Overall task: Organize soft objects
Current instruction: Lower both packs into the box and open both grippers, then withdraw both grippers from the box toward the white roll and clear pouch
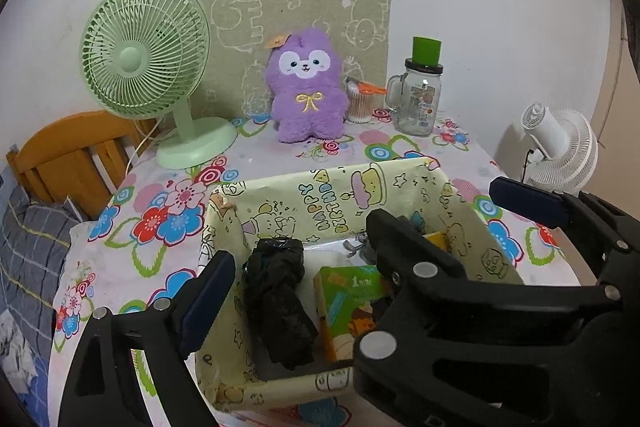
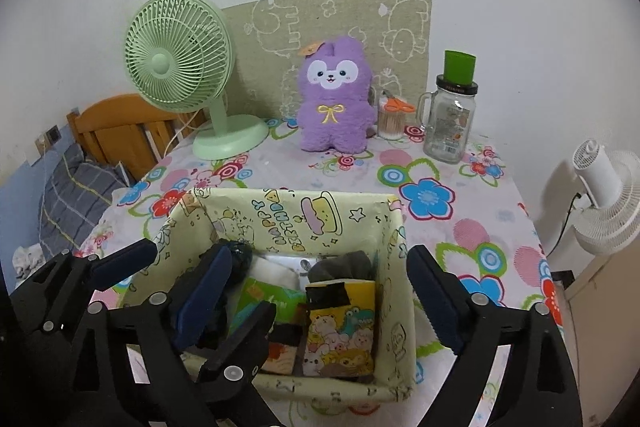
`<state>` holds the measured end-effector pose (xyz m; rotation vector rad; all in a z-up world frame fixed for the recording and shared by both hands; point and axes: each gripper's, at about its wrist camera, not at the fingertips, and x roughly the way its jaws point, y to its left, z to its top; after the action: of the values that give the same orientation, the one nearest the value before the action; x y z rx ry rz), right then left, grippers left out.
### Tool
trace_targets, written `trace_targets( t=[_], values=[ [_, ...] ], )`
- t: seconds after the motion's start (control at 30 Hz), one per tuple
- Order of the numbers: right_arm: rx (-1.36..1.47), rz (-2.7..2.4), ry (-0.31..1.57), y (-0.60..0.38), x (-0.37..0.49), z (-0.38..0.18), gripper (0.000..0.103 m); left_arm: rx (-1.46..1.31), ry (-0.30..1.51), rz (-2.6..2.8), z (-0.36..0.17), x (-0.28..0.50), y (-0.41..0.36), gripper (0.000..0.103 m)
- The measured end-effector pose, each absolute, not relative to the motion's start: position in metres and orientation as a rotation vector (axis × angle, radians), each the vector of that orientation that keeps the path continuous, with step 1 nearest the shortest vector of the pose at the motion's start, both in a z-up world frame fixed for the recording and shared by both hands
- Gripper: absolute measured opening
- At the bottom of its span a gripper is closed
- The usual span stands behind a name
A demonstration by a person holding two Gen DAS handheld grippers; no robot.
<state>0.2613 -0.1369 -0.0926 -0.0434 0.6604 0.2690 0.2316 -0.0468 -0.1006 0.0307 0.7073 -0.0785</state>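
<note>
We hold both grippers wide open and empty over the paper-lined box point(image 2: 394, 227) at the lower centre: the left gripper point(image 1: 304, 287) above a crumpled black bundle point(image 1: 280, 303), the right gripper point(image 2: 316, 291) above glossy flat packets point(image 2: 340, 327). The fluffy purple plush point(image 2: 334, 107) sits upright at the upper centre, near the glass jar point(image 2: 448, 123); reaching for it, we could knock the jar or dent the box's thin wall
</note>
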Motion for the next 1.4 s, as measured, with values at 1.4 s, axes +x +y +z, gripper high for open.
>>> trace_targets(
  t=[1.4],
  values=[
    [-0.029, 0.199, 0.612, -0.145, 0.115, -0.095, 0.094, 0.015, 0.615, -0.129, -0.102, 0.099, -0.048, 0.093]
  ],
)
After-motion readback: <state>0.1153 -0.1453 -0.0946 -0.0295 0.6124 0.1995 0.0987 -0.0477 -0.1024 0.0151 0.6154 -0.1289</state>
